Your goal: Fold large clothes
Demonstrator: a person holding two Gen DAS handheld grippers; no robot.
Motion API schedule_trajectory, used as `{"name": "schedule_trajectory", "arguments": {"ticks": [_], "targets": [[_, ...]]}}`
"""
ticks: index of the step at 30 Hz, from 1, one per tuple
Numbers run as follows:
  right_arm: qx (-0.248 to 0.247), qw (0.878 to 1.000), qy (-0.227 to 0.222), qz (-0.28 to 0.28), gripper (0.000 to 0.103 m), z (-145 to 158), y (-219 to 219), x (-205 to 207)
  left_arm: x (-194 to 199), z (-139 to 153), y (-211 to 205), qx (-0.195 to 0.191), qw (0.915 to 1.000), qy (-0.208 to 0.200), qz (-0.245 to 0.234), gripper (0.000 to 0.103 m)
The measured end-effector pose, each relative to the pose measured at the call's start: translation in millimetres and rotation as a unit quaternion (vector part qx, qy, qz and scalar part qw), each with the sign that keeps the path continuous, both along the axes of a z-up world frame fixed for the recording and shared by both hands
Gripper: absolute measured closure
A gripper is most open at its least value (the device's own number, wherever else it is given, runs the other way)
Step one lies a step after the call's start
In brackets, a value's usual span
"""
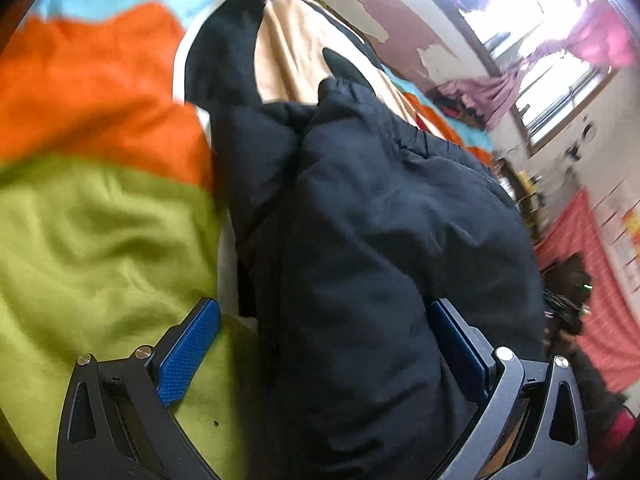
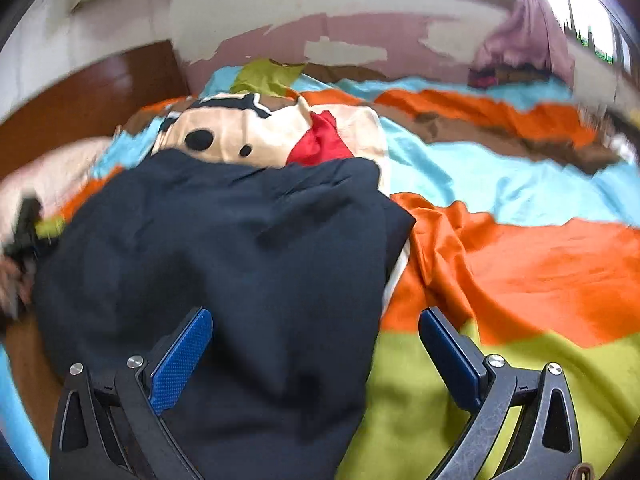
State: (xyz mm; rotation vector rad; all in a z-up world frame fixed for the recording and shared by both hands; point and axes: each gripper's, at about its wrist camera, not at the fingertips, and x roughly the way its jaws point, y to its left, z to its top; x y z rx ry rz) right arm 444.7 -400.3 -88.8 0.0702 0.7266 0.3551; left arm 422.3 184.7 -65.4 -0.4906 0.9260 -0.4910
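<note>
A large dark navy garment [image 1: 380,240] lies bunched on a bed with a colourful cover. In the left wrist view my left gripper [image 1: 324,340] is open, its blue pads [image 1: 188,352] wide apart, with a thick fold of the garment between them. In the right wrist view the same garment [image 2: 240,260] fills the left and centre. My right gripper [image 2: 316,344] is open too; the garment's right edge lies between its pads [image 2: 180,360]. Neither pair of pads presses the cloth.
The bed cover [image 2: 520,264] has orange, lime green, sky blue and brown patches and a cartoon face print [image 2: 248,136]. A wooden headboard [image 2: 88,92] and a peeling pink wall stand behind. Windows with pink curtains [image 1: 560,60] are at the right.
</note>
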Motion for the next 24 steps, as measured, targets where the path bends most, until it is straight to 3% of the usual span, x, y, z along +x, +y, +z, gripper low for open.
{"name": "schedule_trajectory", "arguments": {"ticks": [6,14,20,24], "targets": [[0.069,0.996,0.043,0.037,0.0,-22,-10,49,2,3,3,-0.001,1.0,-0.004,-0.001,0.001],[0.082,0.992,0.051,0.086,0.0,-33,2,86,7,1,5,-0.005,1.0,-0.006,-0.001,0.001],[0.189,0.977,0.071,0.063,0.0,-58,-23,96,7,1,4,-0.005,1.0,-0.005,-0.001,0.001],[0.239,0.964,0.071,0.089,0.0,-60,-31,84,7,1,4,-0.006,1.0,-0.006,-0.001,0.001]]}}
